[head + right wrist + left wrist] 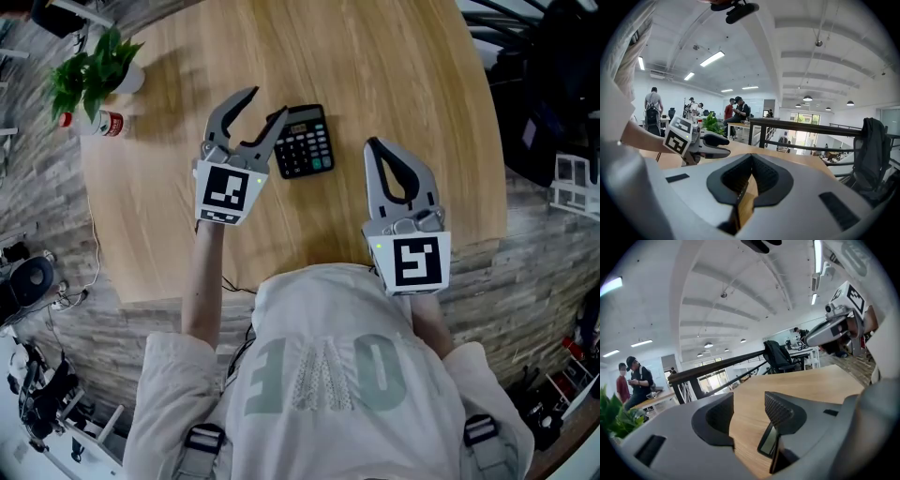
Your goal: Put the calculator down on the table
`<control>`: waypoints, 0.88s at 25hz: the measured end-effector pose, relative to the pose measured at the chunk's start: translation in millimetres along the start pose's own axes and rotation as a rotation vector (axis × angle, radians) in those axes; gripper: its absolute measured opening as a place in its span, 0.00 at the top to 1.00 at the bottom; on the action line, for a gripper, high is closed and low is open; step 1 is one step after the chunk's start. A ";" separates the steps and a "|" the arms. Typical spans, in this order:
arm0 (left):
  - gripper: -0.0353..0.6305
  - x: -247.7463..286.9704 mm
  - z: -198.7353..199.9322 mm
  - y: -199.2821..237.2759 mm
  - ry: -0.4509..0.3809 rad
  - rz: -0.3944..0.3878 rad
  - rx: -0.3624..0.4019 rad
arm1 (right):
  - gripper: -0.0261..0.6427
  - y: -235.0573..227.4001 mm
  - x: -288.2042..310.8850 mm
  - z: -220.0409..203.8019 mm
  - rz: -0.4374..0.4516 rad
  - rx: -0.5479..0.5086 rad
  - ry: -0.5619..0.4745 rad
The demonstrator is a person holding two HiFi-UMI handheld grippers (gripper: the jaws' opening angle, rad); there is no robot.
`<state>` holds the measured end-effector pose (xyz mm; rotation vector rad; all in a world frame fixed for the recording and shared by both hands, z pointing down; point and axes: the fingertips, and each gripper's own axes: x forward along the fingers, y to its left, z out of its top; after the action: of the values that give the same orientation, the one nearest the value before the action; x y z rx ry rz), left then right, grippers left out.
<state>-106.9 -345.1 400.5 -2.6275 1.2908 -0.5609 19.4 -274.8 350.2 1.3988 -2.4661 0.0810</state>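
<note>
My grey left gripper [265, 105] is released, nothing between its 2 jaws. My grey right gripper [371, 143] is clenched, empty. The black rectangular calculator [306, 143] lies flat on the round wooden table [394, 66], just beside the left gripper.

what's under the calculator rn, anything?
Only the wooden table shows around the calculator, which looks to lie flat on it. One jaw tip of the open left gripper covers a left corner, so that spot is hidden.

The left tongs [266, 105] hold their jaws wide apart with nothing between them. The right tongs [372, 143], beside them, have jaws closed tip to tip.
</note>
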 end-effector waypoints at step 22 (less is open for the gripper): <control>0.93 -152.3 141.1 -26.0 -0.405 0.482 -0.270 | 0.93 39.4 -36.3 88.8 0.012 0.038 -0.325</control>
<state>-116.5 -211.9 239.4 -2.3004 1.8533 0.2198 -17.4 -241.6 259.0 1.5173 -2.7454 -0.1061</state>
